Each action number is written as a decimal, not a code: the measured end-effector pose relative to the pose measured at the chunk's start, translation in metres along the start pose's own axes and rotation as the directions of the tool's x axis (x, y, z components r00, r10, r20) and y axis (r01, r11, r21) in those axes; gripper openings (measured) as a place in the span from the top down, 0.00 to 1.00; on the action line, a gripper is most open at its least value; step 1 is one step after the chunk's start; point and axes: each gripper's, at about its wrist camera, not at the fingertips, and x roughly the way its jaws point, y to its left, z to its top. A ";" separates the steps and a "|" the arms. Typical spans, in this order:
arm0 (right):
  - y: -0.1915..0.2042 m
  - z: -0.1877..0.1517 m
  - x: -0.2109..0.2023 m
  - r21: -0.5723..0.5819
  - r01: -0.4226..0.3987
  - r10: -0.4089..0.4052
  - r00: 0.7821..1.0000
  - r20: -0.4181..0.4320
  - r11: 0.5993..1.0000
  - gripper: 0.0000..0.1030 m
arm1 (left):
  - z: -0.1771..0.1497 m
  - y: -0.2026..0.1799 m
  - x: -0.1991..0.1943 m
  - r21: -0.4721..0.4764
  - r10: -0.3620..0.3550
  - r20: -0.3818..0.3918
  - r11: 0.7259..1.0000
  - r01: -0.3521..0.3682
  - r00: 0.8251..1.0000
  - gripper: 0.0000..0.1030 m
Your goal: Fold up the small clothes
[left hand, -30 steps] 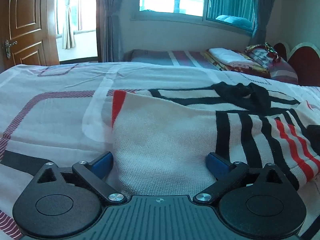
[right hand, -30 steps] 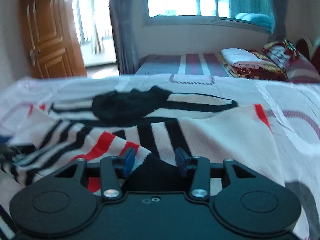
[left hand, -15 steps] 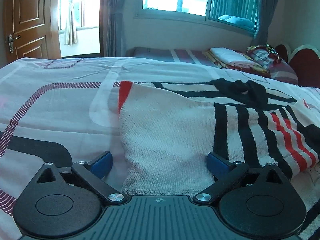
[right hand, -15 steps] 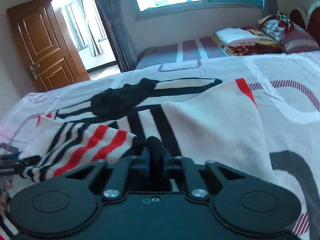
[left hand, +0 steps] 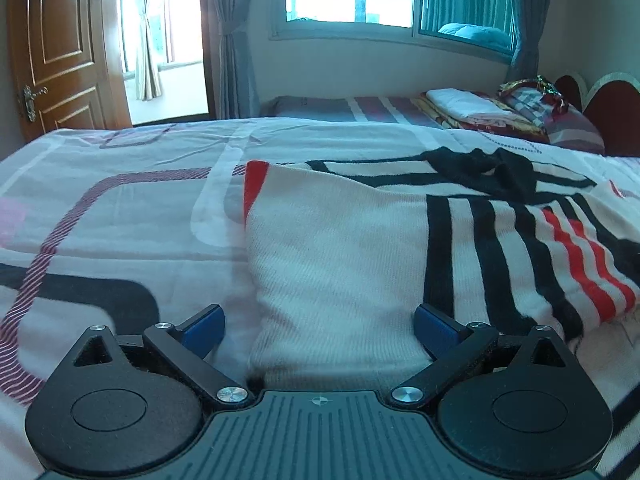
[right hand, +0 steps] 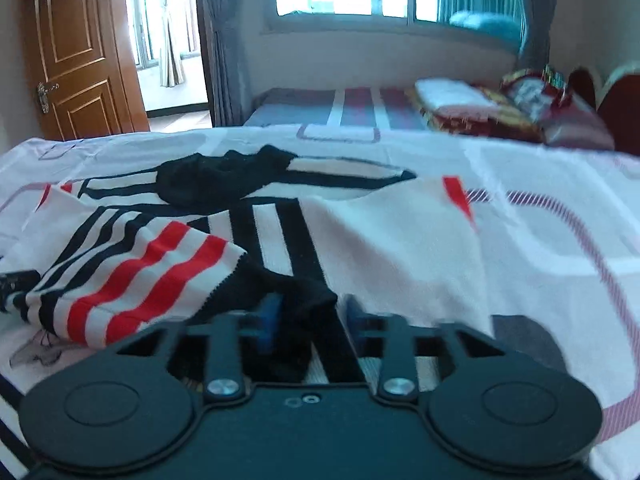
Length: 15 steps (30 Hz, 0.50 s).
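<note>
No legible text, label, brand or number in either wrist view; the small crosshair mark on the left gripper [left hand: 319,333] body is possibly a logo, unreadable

Both the left gripper [left hand: 318,330] and right gripper [right hand: 310,322] are black, with blue fingers [left hand: 434,326] and silver screws.
</note>
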 end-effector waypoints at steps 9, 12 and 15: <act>-0.003 -0.023 -0.056 -0.085 0.044 -0.040 0.998 0.057 0.995 0.45 | -0.034 -0.005 -0.078 0.049 -0.026 0.050 0.998 0.024 0.998 0.03; -0.001 -0.034 -0.077 -0.118 0.067 -0.058 0.996 0.073 0.991 0.45 | -0.052 -0.011 -0.105 0.071 -0.042 0.044 0.997 0.038 0.998 0.03; 0.004 -0.049 -0.099 -0.156 0.104 -0.091 0.992 0.087 0.982 0.45 | -0.074 -0.013 -0.131 0.083 -0.045 0.041 0.996 0.041 0.998 0.03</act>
